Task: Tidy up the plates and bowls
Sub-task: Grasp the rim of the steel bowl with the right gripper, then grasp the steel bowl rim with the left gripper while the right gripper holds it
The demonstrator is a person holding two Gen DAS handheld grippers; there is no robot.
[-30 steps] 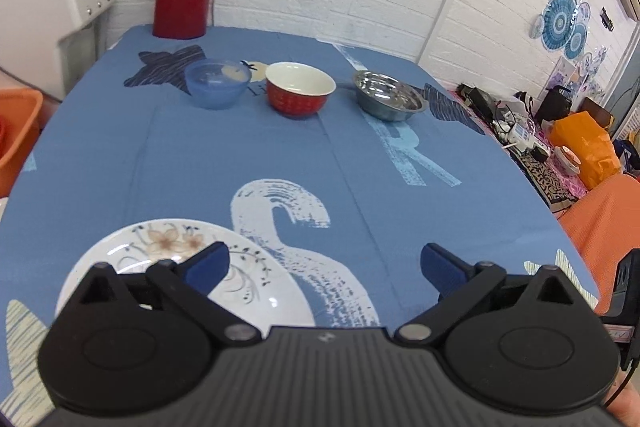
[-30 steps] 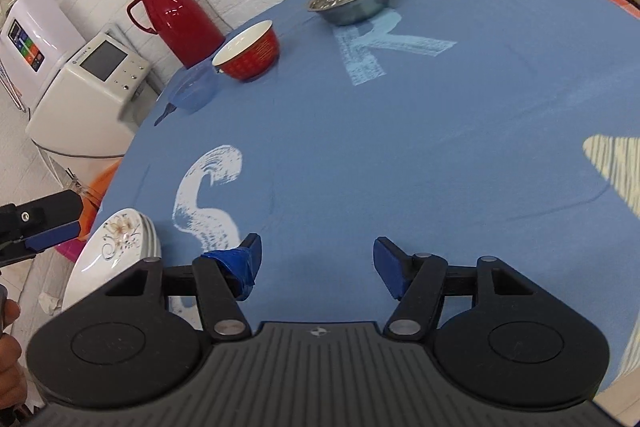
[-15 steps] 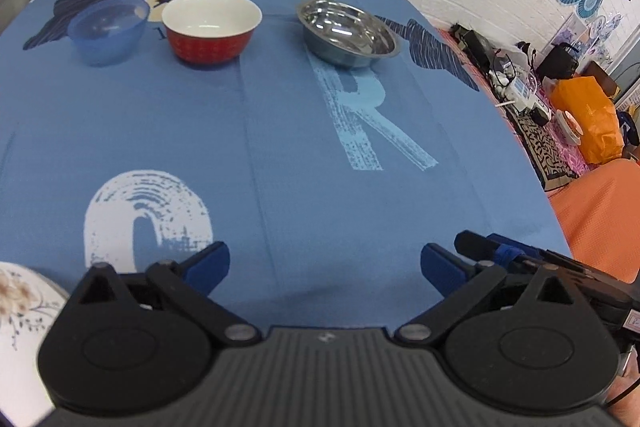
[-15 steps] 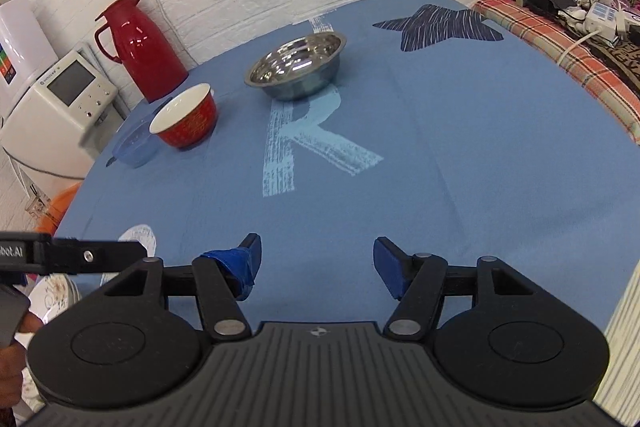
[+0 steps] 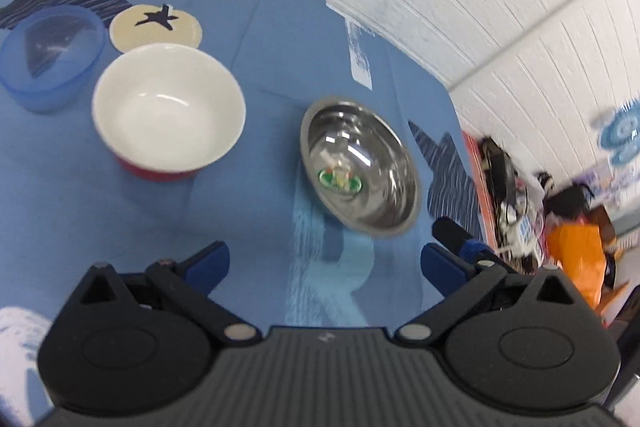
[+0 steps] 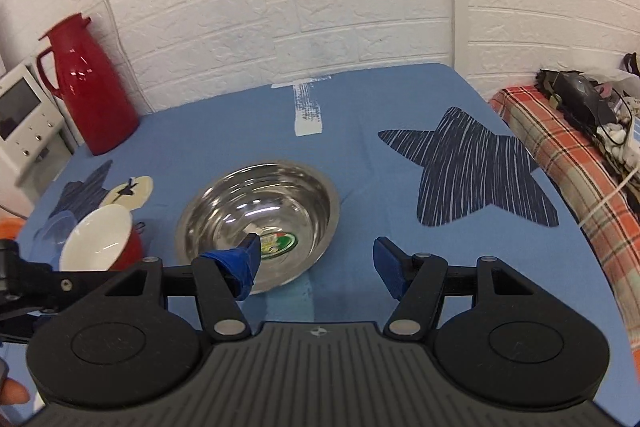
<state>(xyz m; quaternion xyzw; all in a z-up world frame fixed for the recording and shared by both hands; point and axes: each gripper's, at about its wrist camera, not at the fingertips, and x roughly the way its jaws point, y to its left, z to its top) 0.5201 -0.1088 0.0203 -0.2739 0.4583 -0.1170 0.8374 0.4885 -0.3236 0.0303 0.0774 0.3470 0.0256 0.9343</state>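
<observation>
A steel bowl (image 5: pixel 360 163) (image 6: pixel 260 215) with a green sticker inside stands on the blue tablecloth (image 6: pixel 400 219). Left of it are a red bowl with a white inside (image 5: pixel 170 109) (image 6: pixel 98 241) and a clear blue bowl (image 5: pixel 50 55) (image 6: pixel 56 229). My right gripper (image 6: pixel 316 263) is open just in front of the steel bowl, its left fingertip over the near rim. My left gripper (image 5: pixel 326 265) is open and empty, close before the steel bowl and the red bowl. The right gripper's fingertip (image 5: pixel 454 235) shows beside the steel bowl in the left wrist view. No plate is in view.
A red thermos jug (image 6: pixel 86 87) stands at the table's back left, against the white brick wall. A white appliance (image 6: pixel 24 119) sits left of the table. On the right, a plaid-covered surface (image 6: pixel 572 163) holds cables and clutter. An orange bag (image 5: pixel 576 259) lies beyond it.
Both grippers have moved forward across the table toward the bowls, which now look much closer. The floral plate has dropped out of both views. Both grippers stayed open.
</observation>
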